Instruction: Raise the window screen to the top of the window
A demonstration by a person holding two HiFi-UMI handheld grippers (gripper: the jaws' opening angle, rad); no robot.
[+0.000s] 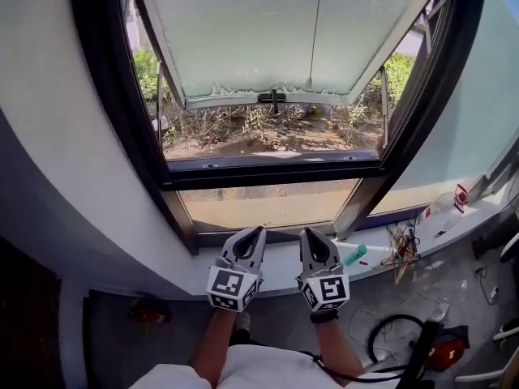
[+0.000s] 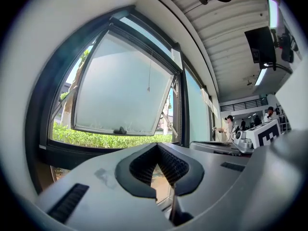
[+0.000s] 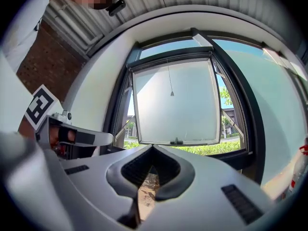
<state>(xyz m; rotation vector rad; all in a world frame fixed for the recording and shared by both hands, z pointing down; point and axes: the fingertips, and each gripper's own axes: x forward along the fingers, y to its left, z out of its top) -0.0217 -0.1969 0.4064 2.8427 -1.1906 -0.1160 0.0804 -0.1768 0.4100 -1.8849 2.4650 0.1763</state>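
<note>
Just below the window [image 1: 276,173], left claw [image 1: 257,233] and right claw [image 1: 306,234] point level at it, both closed on nothing, so its pull cord [image 1: 309,81] hangs free.

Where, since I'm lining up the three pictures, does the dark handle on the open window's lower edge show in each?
Head view: handle upper middle, on the open window's lower edge.
Left gripper view: handle left of centre, slightly low.
Right gripper view: handle just below centre.
Shared landmark: the pull cord hanging before that window.
</note>
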